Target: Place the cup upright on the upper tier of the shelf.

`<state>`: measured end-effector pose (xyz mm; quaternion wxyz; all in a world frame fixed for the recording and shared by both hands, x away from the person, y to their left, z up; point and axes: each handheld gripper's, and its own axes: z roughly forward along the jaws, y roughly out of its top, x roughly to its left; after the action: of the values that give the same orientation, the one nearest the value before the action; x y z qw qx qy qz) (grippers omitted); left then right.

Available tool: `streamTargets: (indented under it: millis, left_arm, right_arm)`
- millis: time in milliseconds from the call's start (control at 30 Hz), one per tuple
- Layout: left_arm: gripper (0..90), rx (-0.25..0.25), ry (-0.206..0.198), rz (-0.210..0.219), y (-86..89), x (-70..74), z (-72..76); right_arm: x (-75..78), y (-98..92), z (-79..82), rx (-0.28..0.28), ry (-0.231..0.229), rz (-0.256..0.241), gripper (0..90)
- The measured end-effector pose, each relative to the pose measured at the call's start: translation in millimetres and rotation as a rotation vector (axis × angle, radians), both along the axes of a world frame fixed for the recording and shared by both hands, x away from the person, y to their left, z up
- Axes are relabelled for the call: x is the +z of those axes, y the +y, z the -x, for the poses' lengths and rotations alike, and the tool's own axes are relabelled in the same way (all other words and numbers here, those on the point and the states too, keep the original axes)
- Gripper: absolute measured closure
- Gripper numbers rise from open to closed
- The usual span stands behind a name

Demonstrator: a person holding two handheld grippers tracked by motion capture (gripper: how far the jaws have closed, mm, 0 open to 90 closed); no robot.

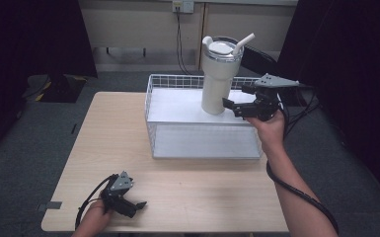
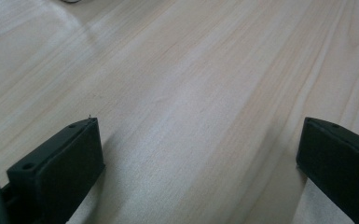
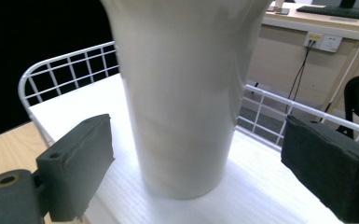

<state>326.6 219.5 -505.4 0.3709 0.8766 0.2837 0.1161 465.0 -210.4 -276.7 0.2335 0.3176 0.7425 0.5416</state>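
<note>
High view, left to right: my left gripper (image 1: 139, 204) rests low on the near left part of the table (image 1: 103, 133), its jaws spread wide over bare wood, holding nothing; I judge it parked there to stay out of the way while the other hand works. In the left gripper view the two black jaws stand far apart with only pale grain between them. Farther right sits the white wire basket (image 1: 150, 98) on the table's far half, with a white board as its floor, and on that floor, toward the back right corner, the cream tumbler (image 1: 216, 84) stands upright with its lid and straw on top. At the far right, my right gripper (image 1: 236, 101) is held level at the tumbler's lower body, reaching in over the basket's right side. Right gripper view shows the tumbler (image 3: 186, 107) centred between the jaws, which gape wide on either side of it and do not yet touch it; I read this as lining up for a side grip low on the narrower base, where the jaws can span it.
</note>
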Motion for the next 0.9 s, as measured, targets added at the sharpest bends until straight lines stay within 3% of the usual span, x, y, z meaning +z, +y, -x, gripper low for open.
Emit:
streamTargets:
  millis: [667, 900]
  left_arm:
    - [0.0, 0.0, 0.0, 0.0, 0.0, 0.0, 0.0]
    - [0.0, 0.002, 0.004, 0.003, -0.2, -0.2, 0.1]
  right_arm:
    - [-6.2, -7.5, 30.9, 0.087, 0.002, 0.016, 8.7]
    - [-17.1, -11.4, 42.4, 0.121, 0.002, 0.057, 8.7]
